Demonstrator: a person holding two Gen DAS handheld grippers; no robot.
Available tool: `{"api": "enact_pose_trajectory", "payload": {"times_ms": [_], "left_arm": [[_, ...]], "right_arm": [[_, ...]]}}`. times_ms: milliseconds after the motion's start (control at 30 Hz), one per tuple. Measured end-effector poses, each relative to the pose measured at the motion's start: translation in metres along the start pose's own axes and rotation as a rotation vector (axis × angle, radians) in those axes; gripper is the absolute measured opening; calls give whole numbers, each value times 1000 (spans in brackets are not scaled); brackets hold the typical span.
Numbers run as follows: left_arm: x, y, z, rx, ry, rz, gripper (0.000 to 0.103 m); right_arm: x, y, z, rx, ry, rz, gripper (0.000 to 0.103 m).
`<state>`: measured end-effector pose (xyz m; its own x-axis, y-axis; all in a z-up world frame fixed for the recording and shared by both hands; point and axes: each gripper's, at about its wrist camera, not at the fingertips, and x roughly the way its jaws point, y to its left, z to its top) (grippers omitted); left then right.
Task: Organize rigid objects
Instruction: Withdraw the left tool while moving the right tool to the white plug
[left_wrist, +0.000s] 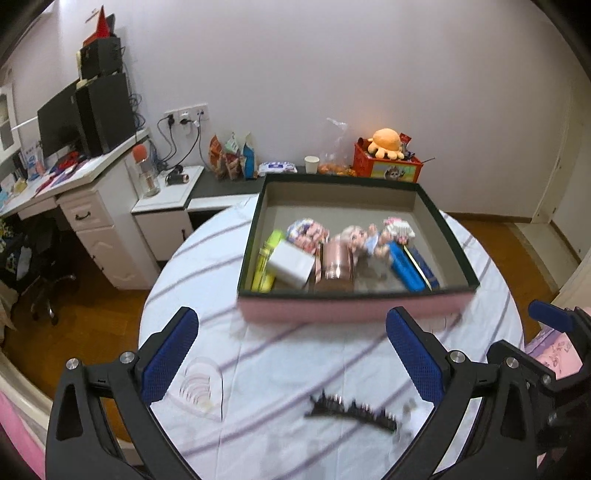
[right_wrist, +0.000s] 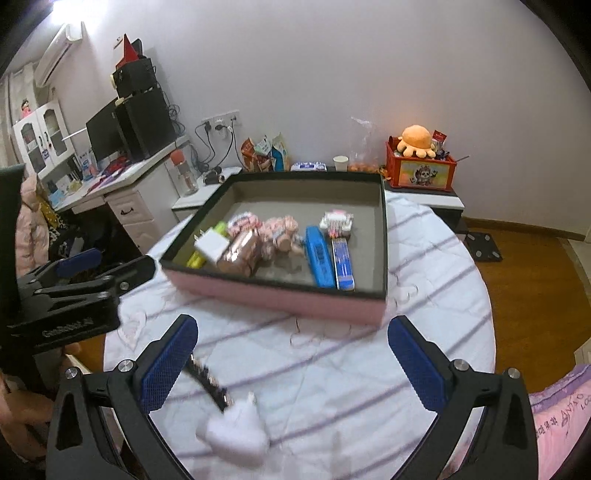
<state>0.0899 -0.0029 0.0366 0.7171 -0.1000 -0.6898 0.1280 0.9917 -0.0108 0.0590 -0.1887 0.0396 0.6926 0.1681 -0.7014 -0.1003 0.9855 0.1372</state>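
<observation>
Left claw (left_wrist: 291, 354): I have it wide open, nothing between the blue pads; it hangs above the near half of the worktop (left_wrist: 280, 369).
Right claw (right_wrist: 291, 360): spread as wide as it goes, empty.
Box (left_wrist: 351, 310): pink-sided, dark-rimmed, open, at the far side of the worktop; already holds a row of items along its near wall, among them a white block (left_wrist: 291, 266), a rose-coloured tin (left_wrist: 336, 264) and a blue case (left_wrist: 408, 271).
Left to sort: a dark comb-like clip (left_wrist: 351, 410) and a white plug-shaped piece (right_wrist: 234, 432), both loose on the striped cloth, close to each other.
Key relation: the clip lies below and just ahead of my left claw, right of its centre line, its long axis running roughly across the jaws. From the right claw it sits against the left finger, angled away.
Nearer hand: I judge the left better placed for the clip, the right for the white piece.
Hard to read: both loose items are blurred. I cannot make out the clip's teeth, nor what the white piece is. A clear heart-shaped thing (left_wrist: 201, 387) lies under the left finger, partly hidden.
</observation>
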Motion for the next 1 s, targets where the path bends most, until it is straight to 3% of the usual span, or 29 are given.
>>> {"api": "enact_pose_trajectory", "payload": {"times_ms": [467, 1000], "left_arm": [[-23, -5, -72, -35, 60, -1, 103], [-21, 21, -102, -93, 97, 14, 103]], "right_arm": [[-13, 7, -54, -19, 60, 20, 103], [14, 29, -92, 6, 146, 33, 103]]}}
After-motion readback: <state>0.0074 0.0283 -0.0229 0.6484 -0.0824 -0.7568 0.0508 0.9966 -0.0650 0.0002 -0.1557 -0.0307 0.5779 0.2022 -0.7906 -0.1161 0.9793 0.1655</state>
